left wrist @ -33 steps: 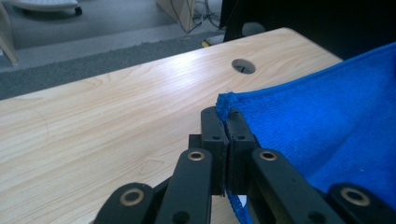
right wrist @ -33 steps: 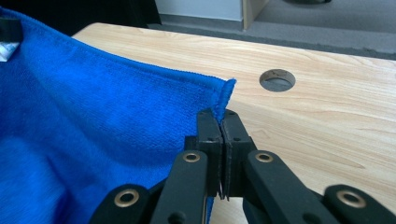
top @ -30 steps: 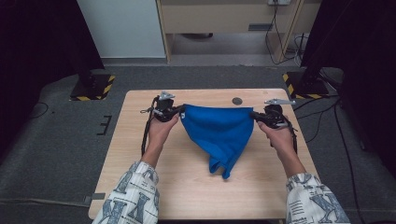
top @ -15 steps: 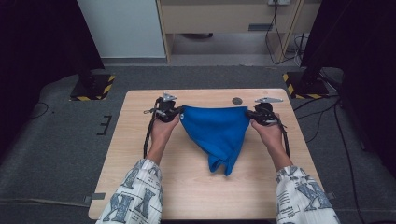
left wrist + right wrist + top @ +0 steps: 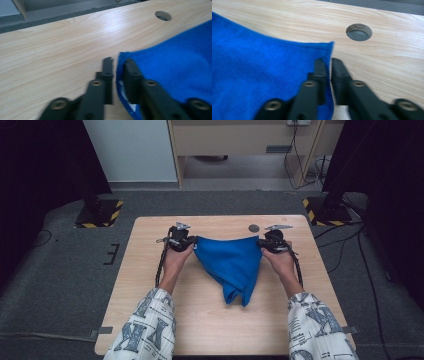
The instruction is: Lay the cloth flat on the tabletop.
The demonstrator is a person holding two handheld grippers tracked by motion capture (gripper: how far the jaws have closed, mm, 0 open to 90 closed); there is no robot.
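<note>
- Blue cloth (image 5: 231,265) hangs between the two tongs, its top edge stretched from one to the other and the rest drooping to a point that rests on the bench (image 5: 150,235) toward the person.
- Left tongs (image 5: 181,240) are closed on the cloth's left top corner; in the left gripper view the hem (image 5: 119,75) runs up between the jaws.
- Right tongs (image 5: 272,241) are closed on the right top corner, the corner edge (image 5: 329,53) pinched between the jaws in the right gripper view.
- Beyond the right tongs a round hole (image 5: 358,32) sits in the bench, clear of the cloth.
- Judging by its sag and fleecy nap, the cloth is light, soft and limp: it will not hold a shape, and should not slip easily.
- Corners and hem look like the best places to grip; a hold mid-cloth would likely bunch it.
</note>
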